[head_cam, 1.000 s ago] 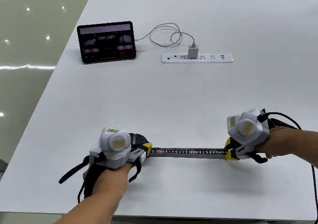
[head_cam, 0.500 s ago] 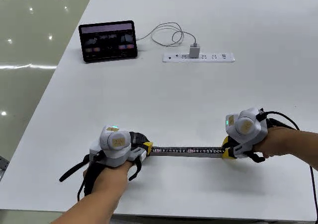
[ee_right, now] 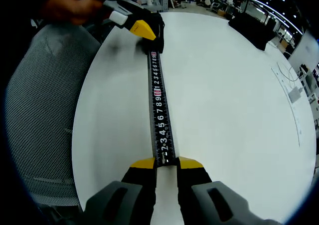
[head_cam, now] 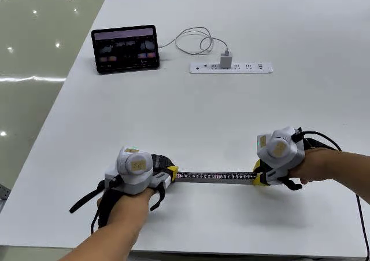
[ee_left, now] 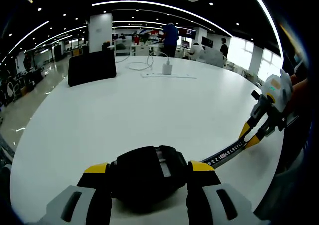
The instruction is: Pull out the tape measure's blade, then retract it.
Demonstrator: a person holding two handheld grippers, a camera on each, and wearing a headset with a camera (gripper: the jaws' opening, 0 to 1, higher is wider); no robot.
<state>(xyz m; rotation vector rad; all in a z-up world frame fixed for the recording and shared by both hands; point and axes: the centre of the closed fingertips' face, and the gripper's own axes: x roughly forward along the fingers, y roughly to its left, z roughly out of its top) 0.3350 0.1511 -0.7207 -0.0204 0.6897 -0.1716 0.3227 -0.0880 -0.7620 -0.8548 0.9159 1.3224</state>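
You are pinching the case (ee_left: 149, 177) between the jaws of your left claw (head_cam: 167, 174), one jaw pressing on each side. The case is sitting right at the tips, low on the table (head_cam: 202, 116). Your right claw (ee_right: 166, 162) is nipping the free end of the blade (ee_right: 158, 95), jaws pressed together on it. From those tips the blade is running straight ahead to the case, numbers facing up. It is lying flat and close to the table; whether it is touching, I cannot tell.

With a good span already showing, the pull is looking done or nearly so, and the return is probably the part needing care.

- Keep the right claw pressing on the end while you are walking it toward the left claw. Letting go here is likely to make the blade snap back and whip.
- Be moving along the blade's own line, so it is feeding straight into the mouth of the case. A sideways drift of the right claw risks buckling or twisting it.
- Be holding the left claw steady and level. If the case is rolling in the jaws, the blade may be binding at the slot.
- Go slowly over the last stretch, easing the jaws apart only when the end is arriving at the case.
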